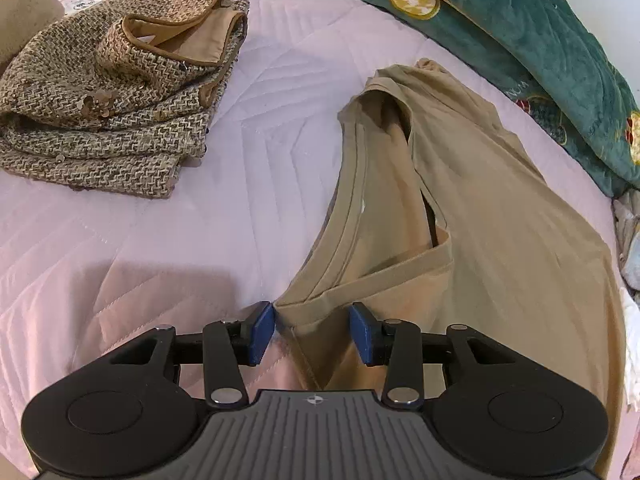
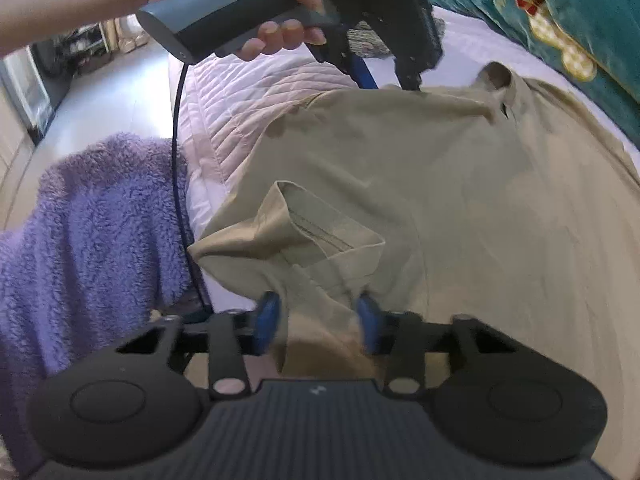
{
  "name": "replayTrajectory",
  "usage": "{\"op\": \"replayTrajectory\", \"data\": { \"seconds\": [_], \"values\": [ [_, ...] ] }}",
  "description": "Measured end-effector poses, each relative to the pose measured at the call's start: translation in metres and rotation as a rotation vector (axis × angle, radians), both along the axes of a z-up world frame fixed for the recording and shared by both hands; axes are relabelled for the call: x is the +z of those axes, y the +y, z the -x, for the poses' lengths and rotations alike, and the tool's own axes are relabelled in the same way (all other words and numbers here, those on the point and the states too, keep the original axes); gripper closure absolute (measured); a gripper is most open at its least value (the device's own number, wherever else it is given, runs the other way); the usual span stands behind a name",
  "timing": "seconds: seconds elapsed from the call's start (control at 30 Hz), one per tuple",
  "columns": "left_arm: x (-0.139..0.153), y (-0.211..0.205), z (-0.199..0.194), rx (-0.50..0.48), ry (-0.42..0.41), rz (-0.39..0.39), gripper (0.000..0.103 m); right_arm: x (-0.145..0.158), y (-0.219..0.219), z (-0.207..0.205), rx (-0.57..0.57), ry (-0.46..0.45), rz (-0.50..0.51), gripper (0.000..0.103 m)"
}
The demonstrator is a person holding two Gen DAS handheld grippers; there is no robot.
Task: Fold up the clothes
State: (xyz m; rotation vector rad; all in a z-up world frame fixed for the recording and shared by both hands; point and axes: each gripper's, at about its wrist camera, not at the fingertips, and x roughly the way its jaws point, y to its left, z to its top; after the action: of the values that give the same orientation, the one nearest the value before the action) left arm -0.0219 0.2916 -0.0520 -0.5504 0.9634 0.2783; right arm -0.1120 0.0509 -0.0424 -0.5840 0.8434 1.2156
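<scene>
Left gripper jaws parted around the tan shirt collar edge, right gripper parted around its bunched sleeve

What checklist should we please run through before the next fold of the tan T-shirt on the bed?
1. Left gripper astride the tan T-shirt at the collar end: ok.
2. Left jaws shut on the fabric: not ok, pads apart.
3. Right gripper over the sleeve: ok.
4. Right jaws shut: not ok, apart and blurred.
5. Bare pink quilt between the shirt and the folded tweed jacket: ok.
6. Shirt flat: not ok, bunched at the neckline and sleeve.
</scene>
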Motion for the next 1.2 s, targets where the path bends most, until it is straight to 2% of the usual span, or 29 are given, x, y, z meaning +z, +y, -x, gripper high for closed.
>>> {"op": "replayTrajectory", "data": {
  "seconds": [0.07, 0.27, 0.33, 0.37, 0.4, 0.43, 0.47, 0.5, 0.6, 0.67, 0.73, 0.8, 0.87, 0.93, 0.97, 1.03, 1.07, 1.13, 1.2],
  "values": [
    [0.001, 0.000, -0.003, -0.011, 0.005, -0.007, 0.061, 0.001, -0.012, 0.001, -0.005, 0.030, 0.001, 0.090],
    [0.009, 0.008, -0.003, 0.013, 0.018, 0.006, 0.060, 0.005, -0.047, 0.006, -0.018, 0.119, 0.006, 0.091],
    [0.010, 0.011, -0.001, 0.032, 0.029, 0.026, 0.059, 0.008, -0.061, 0.001, -0.052, 0.135, 0.004, 0.086],
    [0.010, 0.012, 0.001, 0.046, 0.032, 0.056, 0.058, 0.009, -0.069, -0.006, -0.090, 0.133, 0.002, 0.075],
    [0.007, 0.010, 0.001, 0.040, 0.038, 0.083, 0.057, 0.011, -0.077, -0.013, -0.129, 0.132, -0.001, 0.055],
    [0.005, 0.007, 0.000, 0.025, 0.046, 0.105, 0.050, 0.013, -0.086, -0.020, -0.167, 0.130, -0.004, 0.045],
    [0.004, 0.003, -0.001, 0.009, 0.050, 0.093, 0.046, 0.015, -0.094, -0.028, -0.205, 0.128, -0.007, 0.030],
    [0.003, -0.003, -0.004, -0.006, 0.053, 0.061, 0.045, 0.016, -0.102, -0.035, -0.244, 0.127, -0.010, 0.022],
    [0.003, -0.019, -0.006, -0.009, 0.053, -0.038, 0.048, 0.022, -0.127, -0.056, -0.359, 0.121, -0.018, 0.018],
    [0.004, -0.023, -0.007, -0.011, 0.073, -0.128, 0.072, 0.025, -0.143, -0.070, -0.435, 0.117, -0.024, 0.018],
    [0.008, -0.016, -0.003, 0.009, 0.086, -0.167, 0.082, 0.029, -0.160, -0.084, -0.512, 0.113, -0.029, 0.018],
    [0.012, -0.006, 0.001, 0.032, 0.107, -0.197, 0.083, 0.008, -0.200, -0.093, -0.640, 0.127, 0.062, 0.018],
    [0.017, 0.001, 0.003, 0.020, 0.140, -0.256, 0.083, -0.012, -0.238, -0.094, -0.711, 0.162, 0.156, 0.020],
    [0.024, 0.009, 0.005, 0.040, 0.150, -0.264, 0.083, -0.008, -0.270, -0.085, -0.682, 0.187, 0.097, 0.020],
    [0.030, 0.010, 0.005, 0.050, 0.155, -0.319, 0.086, -0.002, -0.281, -0.084, -0.701, 0.204, 0.086, 0.020],
    [0.045, 0.008, 0.005, 0.062, 0.169, -0.491, 0.086, 0.014, -0.298, -0.083, -0.745, 0.217, 0.042, 0.020],
    [0.052, 0.009, 0.005, 0.068, 0.147, -0.489, 0.086, 0.026, -0.306, -0.084, -0.756, 0.201, -0.022, 0.016],
    [0.066, 0.008, 0.003, 0.071, 0.042, -0.325, 0.084, 0.040, -0.317, -0.100, -0.806, 0.166, -0.096, 0.013],
    [0.076, -0.008, -0.006, 0.027, -0.042, -0.249, 0.081, 0.048, -0.321, -0.127, -0.916, 0.117, -0.131, 0.011]
  ]
}}
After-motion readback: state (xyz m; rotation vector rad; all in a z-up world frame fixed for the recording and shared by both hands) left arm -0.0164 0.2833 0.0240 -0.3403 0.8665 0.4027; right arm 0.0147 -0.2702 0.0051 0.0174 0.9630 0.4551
